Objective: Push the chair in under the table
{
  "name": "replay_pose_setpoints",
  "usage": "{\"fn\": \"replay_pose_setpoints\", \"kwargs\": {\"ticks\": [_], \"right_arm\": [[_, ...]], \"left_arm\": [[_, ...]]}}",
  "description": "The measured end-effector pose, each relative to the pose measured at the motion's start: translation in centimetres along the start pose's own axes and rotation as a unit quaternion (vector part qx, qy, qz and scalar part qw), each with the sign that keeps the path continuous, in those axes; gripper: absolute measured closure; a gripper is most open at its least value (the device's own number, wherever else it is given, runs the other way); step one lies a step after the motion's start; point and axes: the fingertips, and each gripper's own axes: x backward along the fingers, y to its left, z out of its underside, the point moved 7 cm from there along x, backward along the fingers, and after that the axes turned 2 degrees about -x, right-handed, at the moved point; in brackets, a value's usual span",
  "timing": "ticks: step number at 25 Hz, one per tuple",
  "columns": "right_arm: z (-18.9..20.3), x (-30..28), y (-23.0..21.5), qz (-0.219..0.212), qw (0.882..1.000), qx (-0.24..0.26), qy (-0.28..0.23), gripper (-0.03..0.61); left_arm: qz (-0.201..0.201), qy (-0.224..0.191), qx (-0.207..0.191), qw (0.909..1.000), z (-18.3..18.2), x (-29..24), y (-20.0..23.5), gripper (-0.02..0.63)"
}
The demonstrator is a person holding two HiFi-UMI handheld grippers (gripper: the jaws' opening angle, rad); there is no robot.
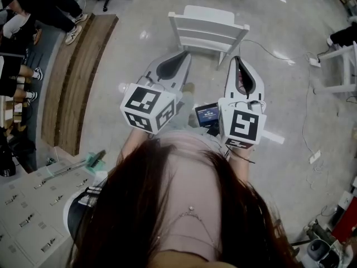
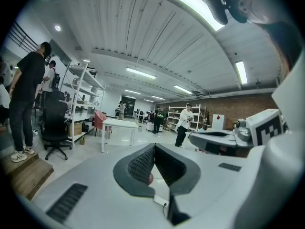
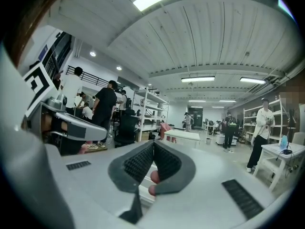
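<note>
head view only: chair [image 1: 207,29] | gripper views: far table [image 2: 119,124], likely white

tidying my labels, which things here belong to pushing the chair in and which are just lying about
Job: white chair; left gripper and right gripper, both shut and empty.
Lying about: wooden platform; black office chair; shelving; drawer cabinet.
</note>
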Motion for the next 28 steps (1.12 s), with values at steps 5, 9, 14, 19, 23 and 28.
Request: {"fn": "replay_pose_setpoints", "kwargs": {"ticks": [5,9,14,19,23,28], "right_arm": [[0.6,-2.4,-0.6,-0.009,1.000,0.015,0.004,0.558],[0.8,-4.7,-1.7,-0.010,1.000,0.017,0.011,0.558],[1.4,-7.6,-2.7,-0.008,1.000,0.021,0.023,0.558],[1.8,-10.5,-3.5,-0.008,0.999,0.035,0.035,0.558],[2.3,-12.8,-3.8,-0.013,0.997,0.054,0.048,0.558],[2.7,-15.6,-3.9,-0.022,0.995,0.069,0.062,0.557]], "left_arm": [[0.000,0.008,-0.002,1.0000,0.1,-2.4,1.5,0.604],[0.003,0.016,-0.008,0.9998,-0.3,-4.9,2.6,0.604],[0.013,0.025,-0.008,0.9996,-0.6,-7.9,4.4,0.604],[0.019,0.040,-0.016,0.9989,-0.7,-11.0,6.3,0.604],[0.023,0.054,-0.014,0.9982,-0.5,-12.9,7.9,0.604],[0.022,0.069,-0.008,0.9973,-0.5,-14.9,9.8,0.604]]}}
